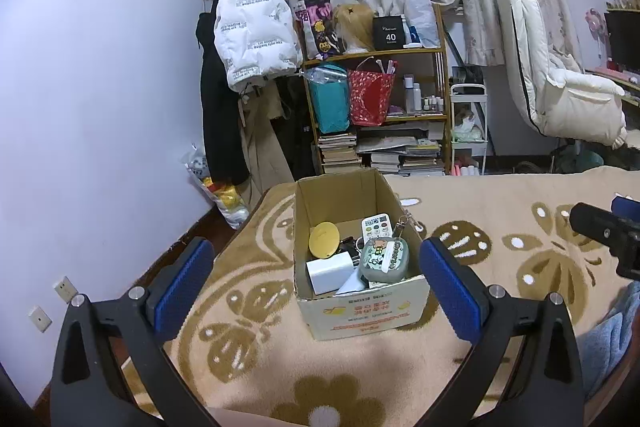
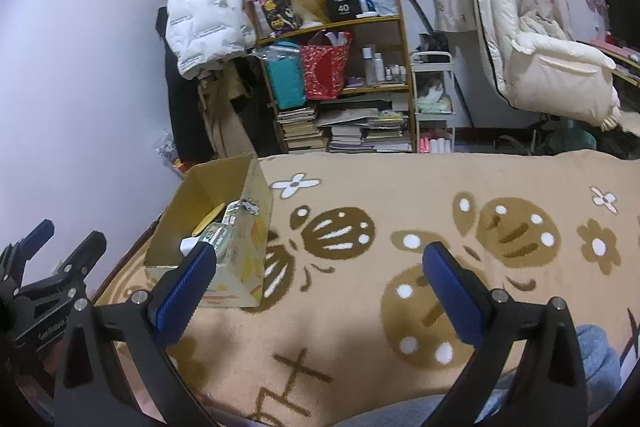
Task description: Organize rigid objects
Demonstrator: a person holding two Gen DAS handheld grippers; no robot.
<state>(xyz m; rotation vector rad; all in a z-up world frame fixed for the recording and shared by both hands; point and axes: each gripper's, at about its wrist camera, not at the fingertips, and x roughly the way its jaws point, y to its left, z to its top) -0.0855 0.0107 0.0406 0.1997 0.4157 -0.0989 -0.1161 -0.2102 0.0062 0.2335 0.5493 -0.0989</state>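
An open cardboard box [image 1: 362, 311] stands on the patterned tan blanket [image 1: 500, 267]. It holds a yellow disc [image 1: 324, 235], a white remote [image 1: 377, 225], a white charger block [image 1: 330, 271], a grey-green cartoon case [image 1: 384, 259] with a keychain, and other small items. My left gripper [image 1: 316, 275] is open and empty, just in front of the box. My right gripper [image 2: 316, 279] is open and empty over the blanket, to the right of the box [image 2: 244, 267]. The left gripper also shows at the left edge of the right wrist view [image 2: 60, 243].
A cluttered wooden shelf [image 1: 376, 99] with bags, bottles and stacked books stands beyond the blanket's far edge. Coats [image 1: 248, 27] hang on the wall at left. A white padded chair [image 1: 560, 75] is at the back right. The blanket's left edge drops to the floor.
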